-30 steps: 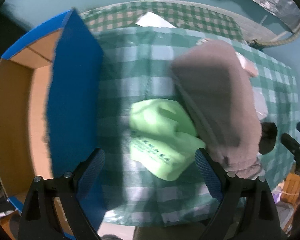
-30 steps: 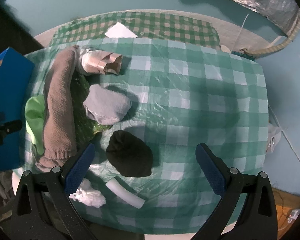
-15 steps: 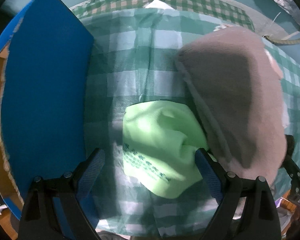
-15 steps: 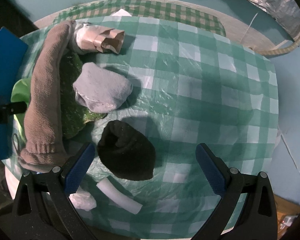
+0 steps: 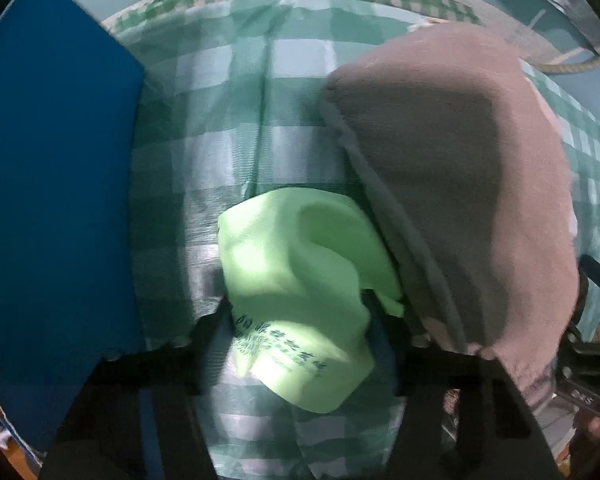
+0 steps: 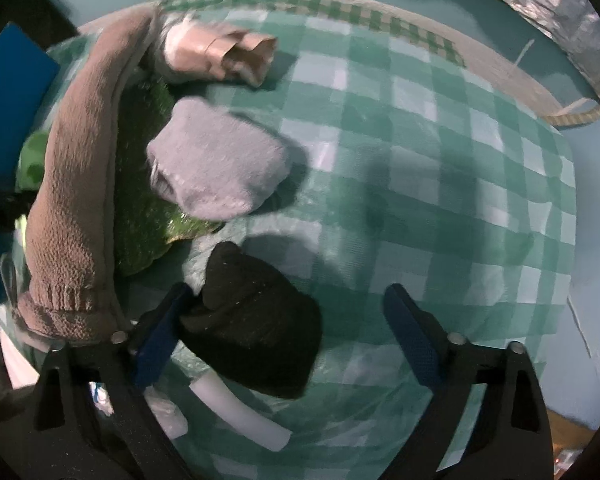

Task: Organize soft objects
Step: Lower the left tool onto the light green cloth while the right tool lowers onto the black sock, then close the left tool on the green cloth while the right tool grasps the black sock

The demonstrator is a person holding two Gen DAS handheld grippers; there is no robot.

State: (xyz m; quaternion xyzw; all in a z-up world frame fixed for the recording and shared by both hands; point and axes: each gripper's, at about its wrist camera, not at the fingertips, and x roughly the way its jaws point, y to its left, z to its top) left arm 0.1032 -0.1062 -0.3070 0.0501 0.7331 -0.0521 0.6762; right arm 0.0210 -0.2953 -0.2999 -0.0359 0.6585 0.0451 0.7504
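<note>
In the left wrist view my left gripper [image 5: 300, 320] is closed on a light green cloth [image 5: 300, 304] with dark print, lying on the green checked tablecloth [image 5: 236, 152]. A long brown sock [image 5: 460, 184] lies just right of it. In the right wrist view my right gripper [image 6: 288, 332] is open, lowered over a black balled sock [image 6: 256, 324]; its left finger touches the sock. Beyond lie a grey balled sock [image 6: 220, 164], a dark green fuzzy cloth [image 6: 144, 200], the brown sock [image 6: 76, 184] and a pink rolled item [image 6: 216, 52].
A blue cardboard box [image 5: 52, 200] stands at the table's left edge, also seen in the right wrist view [image 6: 12, 92]. A white tube [image 6: 240, 416] and crumpled white paper [image 6: 168, 420] lie near the front edge. The right half of the tablecloth [image 6: 440, 184] holds nothing.
My left gripper moved forward and down and closed on the green cloth. My right gripper moved down and forward towards the black sock, staying open.
</note>
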